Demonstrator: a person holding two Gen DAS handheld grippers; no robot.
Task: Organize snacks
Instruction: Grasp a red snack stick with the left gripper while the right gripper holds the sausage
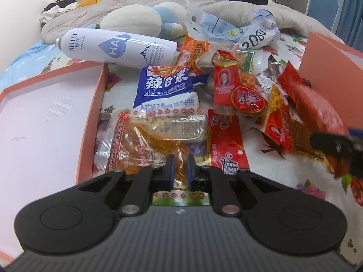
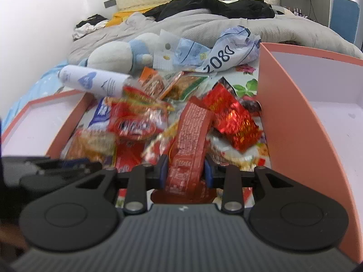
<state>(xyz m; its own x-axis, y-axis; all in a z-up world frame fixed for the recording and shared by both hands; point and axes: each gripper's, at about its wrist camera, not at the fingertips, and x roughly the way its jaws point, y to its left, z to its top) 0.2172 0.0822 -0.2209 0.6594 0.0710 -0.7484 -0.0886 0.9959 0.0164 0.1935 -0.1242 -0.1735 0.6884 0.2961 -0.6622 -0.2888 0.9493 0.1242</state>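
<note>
A heap of snack packets lies on a flowered bed sheet between two salmon-pink boxes. My left gripper (image 1: 180,170) is shut on the near edge of a clear packet with orange snacks (image 1: 149,136). Beyond it lie a blue-and-white packet (image 1: 168,86) and red packets (image 1: 238,88). My right gripper (image 2: 186,170) is shut on a long red packet (image 2: 190,140), which stands up between its blue pads. In the left wrist view that gripper (image 1: 335,145) shows blurred at the right edge, holding the same red packet (image 1: 320,113). The left gripper (image 2: 68,165) appears at the lower left of the right wrist view.
An open pink box (image 1: 90,113) lies left of the heap, another pink box (image 2: 285,113) right of it. A white spray bottle (image 1: 118,47), a plush toy (image 1: 140,20), crumpled plastic bags (image 1: 249,31) and a grey blanket (image 2: 204,25) lie behind.
</note>
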